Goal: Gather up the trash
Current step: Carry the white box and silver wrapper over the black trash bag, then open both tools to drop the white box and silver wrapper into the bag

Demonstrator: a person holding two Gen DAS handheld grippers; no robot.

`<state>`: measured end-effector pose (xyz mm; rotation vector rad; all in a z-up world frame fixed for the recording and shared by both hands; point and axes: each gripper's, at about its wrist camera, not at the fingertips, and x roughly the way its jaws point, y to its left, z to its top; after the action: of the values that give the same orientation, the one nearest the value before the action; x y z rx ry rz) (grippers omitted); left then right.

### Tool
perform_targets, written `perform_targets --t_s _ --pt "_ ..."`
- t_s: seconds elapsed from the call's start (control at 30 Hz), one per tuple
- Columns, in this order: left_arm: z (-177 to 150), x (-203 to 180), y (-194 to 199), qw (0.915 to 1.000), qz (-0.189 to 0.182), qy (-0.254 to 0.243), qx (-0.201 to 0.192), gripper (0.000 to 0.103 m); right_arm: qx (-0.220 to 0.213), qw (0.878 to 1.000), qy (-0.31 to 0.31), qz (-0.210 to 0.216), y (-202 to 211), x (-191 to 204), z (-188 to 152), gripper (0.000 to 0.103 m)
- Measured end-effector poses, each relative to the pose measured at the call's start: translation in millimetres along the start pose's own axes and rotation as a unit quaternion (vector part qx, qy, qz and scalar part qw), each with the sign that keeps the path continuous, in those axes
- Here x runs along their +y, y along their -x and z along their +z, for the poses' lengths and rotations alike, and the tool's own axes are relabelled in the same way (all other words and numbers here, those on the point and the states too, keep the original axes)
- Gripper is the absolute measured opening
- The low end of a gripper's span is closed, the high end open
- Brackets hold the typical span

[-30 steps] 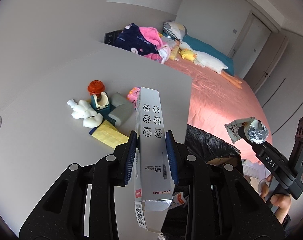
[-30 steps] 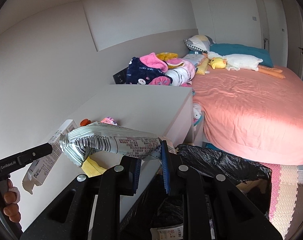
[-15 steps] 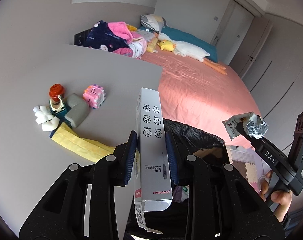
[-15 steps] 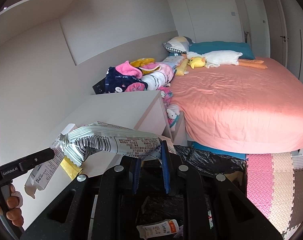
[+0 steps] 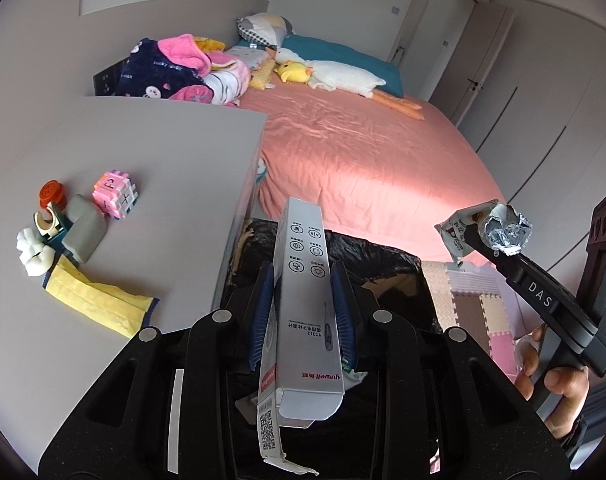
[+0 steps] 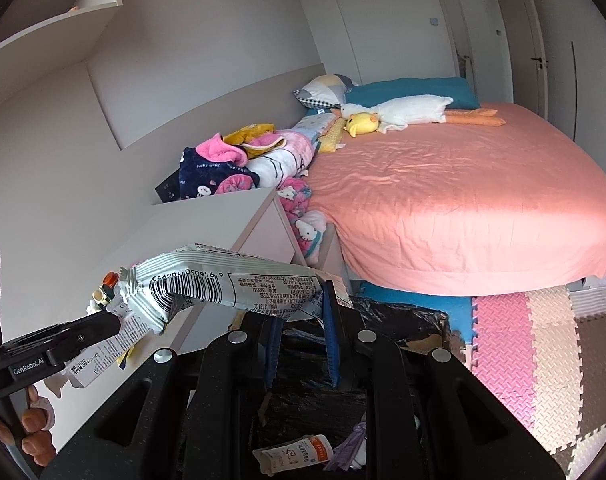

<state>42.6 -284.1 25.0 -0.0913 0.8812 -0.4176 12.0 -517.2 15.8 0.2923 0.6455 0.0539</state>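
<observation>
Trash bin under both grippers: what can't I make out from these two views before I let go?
- Bin inside, left wrist view: hidden behind the left gripper and its box.
- Bin depth and fill, right wrist view: the right gripper covers all but a carton.
- Wrapper front, right wrist view: only the barcode side faces the camera.
- Box lower flap, left wrist view: nearly cut by the bottom edge.
</observation>
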Motion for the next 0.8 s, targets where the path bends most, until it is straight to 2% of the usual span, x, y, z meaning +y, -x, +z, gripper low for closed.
perform_targets --t_s 0.37,0.53,0.6,0.63,0.67,0.7,0.73,0.8 --pt "-3.2 -18.8 -26.3 0.9991 -0.019 -0.026 0.026 0.029 0.003 1.0 -0.016 -0.013 0.1 -16.7 -0.2 0.02" --pt "-5.3 -21.6 -35.9 0.9984 -0.022 -0.034 0.039 0.029 0.019 1.0 -0.019 -0.01 -4.9 -18.8 0.5 0.021" --pt "-6.4 -22.7 -39.7 0.9974 -0.03 -0.04 0.053 0.031 0.033 0.999 -0.028 -0.003 -8.5 -20.8 0.2 0.026" --pt "-7.5 -22.9 -40.9 0.9968 -0.035 -0.039 0.06 0.039 0.04 0.998 -0.038 -0.001 -10.6 -22.8 0.3 0.044" --pt "-8.8 -23.2 -41.7 0.9964 -0.031 -0.042 0.067 0.075 0.041 0.998 -0.045 -0.004 -10.8 -25.0 0.1 0.059" --pt "-9.8 -23.4 -41.3 0.9965 -0.021 -0.049 0.065 0.092 0.035 0.998 -0.049 -0.008 -9.7 -25.0 -0.4 0.08" --pt "-11.3 -24.2 -37.9 0.9969 -0.01 -0.058 0.052 0.097 0.03 0.998 -0.049 -0.014 -8.4 -24.8 -0.7 0.082" --pt "-12.4 -23.0 -35.7 0.9963 0.003 -0.07 0.049 0.097 0.031 0.998 -0.051 -0.018 -9.3 -24.5 -1.3 0.083"
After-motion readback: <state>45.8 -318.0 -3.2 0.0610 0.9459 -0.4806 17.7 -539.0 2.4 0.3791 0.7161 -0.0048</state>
